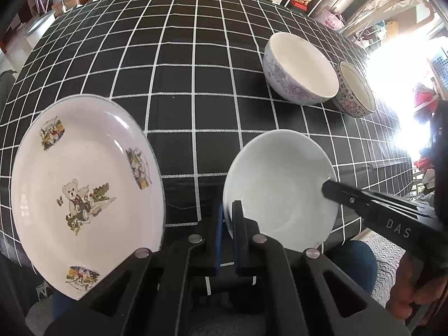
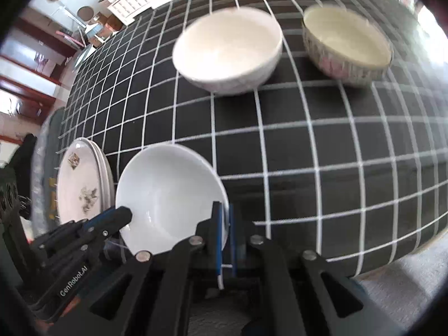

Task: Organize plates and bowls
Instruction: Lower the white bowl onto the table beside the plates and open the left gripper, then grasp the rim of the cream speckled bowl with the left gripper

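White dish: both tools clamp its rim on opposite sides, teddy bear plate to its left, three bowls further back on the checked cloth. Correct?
Not quite: two bowls stand further back, not three, a floral bowl and a smaller pink-flowered bowl, as the left wrist view shows. The rest holds: the left tool and right tool clamp the white dish on opposite sides, teddy bear plate to its left.

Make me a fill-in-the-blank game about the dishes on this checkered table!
1. The plate has a teddy ____ painted in its middle.
2. Both hand-held grippers, left and right, pinch the rim of the plain ____ bowl.
3. Farther back, ____ more bowls stand on the tablecloth.

Missing words: bear; white; two
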Available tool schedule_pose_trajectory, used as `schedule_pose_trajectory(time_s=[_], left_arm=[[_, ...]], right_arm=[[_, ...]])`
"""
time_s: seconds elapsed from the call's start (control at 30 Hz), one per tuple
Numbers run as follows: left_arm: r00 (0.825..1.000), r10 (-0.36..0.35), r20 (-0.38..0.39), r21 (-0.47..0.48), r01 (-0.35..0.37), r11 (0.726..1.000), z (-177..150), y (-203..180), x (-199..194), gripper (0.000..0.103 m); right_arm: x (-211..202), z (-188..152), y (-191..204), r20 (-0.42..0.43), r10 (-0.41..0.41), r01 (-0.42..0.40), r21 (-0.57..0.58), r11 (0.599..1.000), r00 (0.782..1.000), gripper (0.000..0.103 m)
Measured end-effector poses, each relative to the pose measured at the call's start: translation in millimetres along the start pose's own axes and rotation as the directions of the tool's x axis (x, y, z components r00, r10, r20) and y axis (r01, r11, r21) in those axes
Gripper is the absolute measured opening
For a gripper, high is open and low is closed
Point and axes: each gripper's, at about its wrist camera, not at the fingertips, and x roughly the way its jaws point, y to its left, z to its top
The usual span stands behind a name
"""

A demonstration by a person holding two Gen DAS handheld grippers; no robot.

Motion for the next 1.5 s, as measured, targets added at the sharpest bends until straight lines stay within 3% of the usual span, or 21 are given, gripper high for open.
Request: schedule_pose_trajectory(time_s=[0.27,0.4,0.47,0.53,0.73,0.9,1.1,1.27,1.5], left_arm=[[0.999,0.007,0.051,-0.029,-0.006,1.000,-2,5,-18,0.005],[0.997,-0.005,0.079,-0.031,0.008,0.999,-1,8,-36,0.005],[0.995,-0.008,0.102,-0.018,0.010,1.000,0,6,-48,0.010],[0.992,-0.008,0.128,-0.002,0.008,1.000,2,3,-60,0.021],[0.978,-0.027,0.209,0.049,0.017,0.999,8,-12,-101,0.037],[0.968,-0.021,0.249,0.108,-0.007,0.994,17,-29,-124,0.040],[0.972,-0.028,0.235,0.132,-0.003,0.991,38,-41,-128,0.040],[0.980,-0.053,0.193,0.125,0.029,0.992,63,-45,-120,0.040],[0.988,-0.064,0.144,0.119,0.047,0.992,96,-53,-94,0.040]], right_arm=[[-23,3,1,0.072,-0.074,0.077,-0.036,0.996,0.995,0.010],[-46,1,4,0.128,-0.106,0.116,-0.077,0.990,0.986,0.055],[-63,-1,7,0.189,-0.117,0.138,-0.097,0.986,0.975,0.065],[-80,-2,11,0.233,-0.119,0.148,-0.112,0.983,0.965,0.071],[-116,-1,16,0.292,-0.080,0.119,-0.119,0.986,0.953,0.074],[-130,4,18,0.296,-0.066,0.106,-0.120,0.987,0.953,0.076],[-134,22,8,0.256,-0.027,0.048,-0.075,0.996,0.966,0.076],[-125,41,-12,0.188,0.066,-0.073,0.030,0.997,0.980,0.076],[-112,69,-22,0.163,0.079,-0.088,0.051,0.995,0.983,0.076]])
